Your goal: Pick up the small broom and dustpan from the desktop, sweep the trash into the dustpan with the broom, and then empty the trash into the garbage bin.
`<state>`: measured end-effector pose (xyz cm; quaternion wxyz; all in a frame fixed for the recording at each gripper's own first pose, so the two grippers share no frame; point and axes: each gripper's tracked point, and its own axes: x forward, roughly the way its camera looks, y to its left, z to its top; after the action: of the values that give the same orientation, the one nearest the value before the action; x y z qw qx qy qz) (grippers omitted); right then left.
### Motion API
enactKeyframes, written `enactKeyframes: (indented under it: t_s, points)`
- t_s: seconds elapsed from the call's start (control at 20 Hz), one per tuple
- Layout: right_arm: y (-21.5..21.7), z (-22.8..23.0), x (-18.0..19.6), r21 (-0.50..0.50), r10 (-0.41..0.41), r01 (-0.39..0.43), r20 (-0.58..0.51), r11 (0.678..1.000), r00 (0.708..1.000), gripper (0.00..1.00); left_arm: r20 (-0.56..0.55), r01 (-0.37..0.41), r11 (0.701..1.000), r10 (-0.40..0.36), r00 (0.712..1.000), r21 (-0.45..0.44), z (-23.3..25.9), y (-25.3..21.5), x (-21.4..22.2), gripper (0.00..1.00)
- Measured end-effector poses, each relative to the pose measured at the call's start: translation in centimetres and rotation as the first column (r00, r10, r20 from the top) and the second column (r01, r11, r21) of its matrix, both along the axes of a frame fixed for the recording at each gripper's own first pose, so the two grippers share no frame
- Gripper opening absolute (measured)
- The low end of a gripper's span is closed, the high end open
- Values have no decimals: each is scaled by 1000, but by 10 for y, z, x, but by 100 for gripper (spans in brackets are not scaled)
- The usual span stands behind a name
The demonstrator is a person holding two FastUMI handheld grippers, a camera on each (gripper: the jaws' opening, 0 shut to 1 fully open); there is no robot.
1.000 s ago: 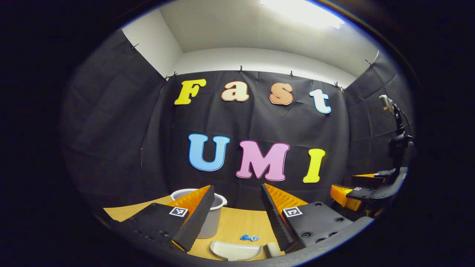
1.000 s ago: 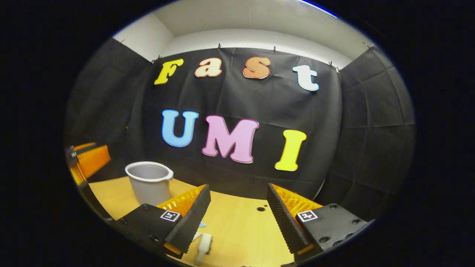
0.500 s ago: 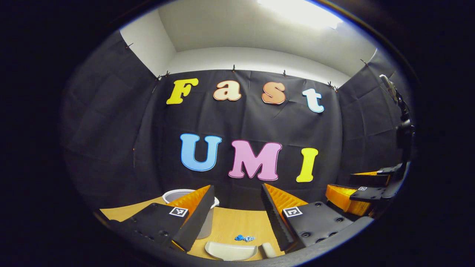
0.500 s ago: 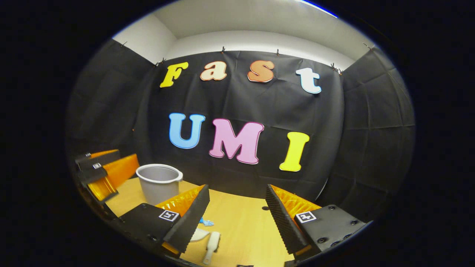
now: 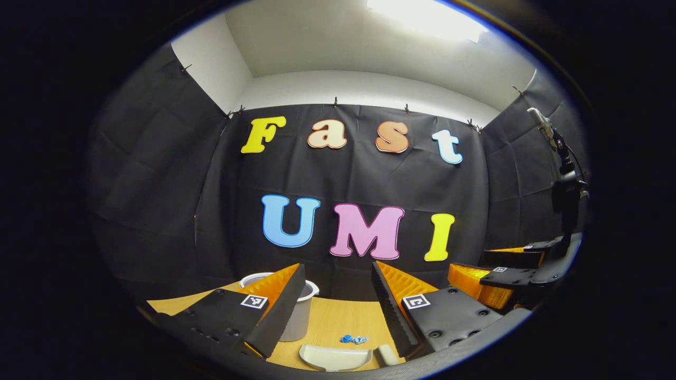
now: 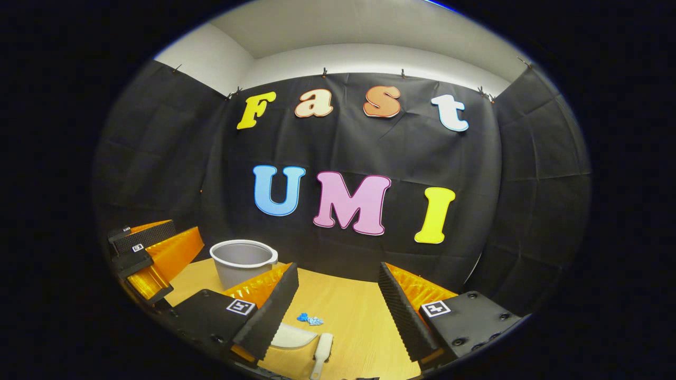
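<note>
Presently on the wooden bench (image 6: 364,316): grey garbage bin (image 6: 243,262) toward the far edge; blue trash (image 6: 310,319) mid-bench; white dustpan (image 6: 293,336) and broom (image 6: 321,354) just beside it, nearer. Left tongs (image 5: 338,301) and right tongs (image 6: 338,303) both gape wide, holding nothing, raised above the bench.

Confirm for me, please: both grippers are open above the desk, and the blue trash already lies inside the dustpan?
Not quite. In the right gripper view the blue trash lies on the desk just beyond the dustpan, not inside it. Both the right gripper and the left gripper are open.
</note>
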<state>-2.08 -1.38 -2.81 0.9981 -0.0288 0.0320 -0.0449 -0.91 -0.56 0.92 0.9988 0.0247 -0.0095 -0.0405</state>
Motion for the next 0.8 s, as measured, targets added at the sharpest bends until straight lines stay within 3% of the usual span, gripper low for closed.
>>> enactKeyframes:
  t_s: [0.25, 0.6, 0.8]
  points:
    - [10, 6, -3, -2, 50, -49, 21, 999, 999, 98, -8, -24, 1000, 24, 1000, -2, -1, 0, -10, 75]
    - [-32, 8, -7, 57, 21, -24, 58, 998, 998, 98, 26, 0, 997, -2, 1000, 72, 17, -40, -11, 75]
    - [-61, -1, -6, 49, 14, -16, 46, 999, 999, 97, -24, 8, 997, -6, 1000, 77, 5, -68, -9, 72]
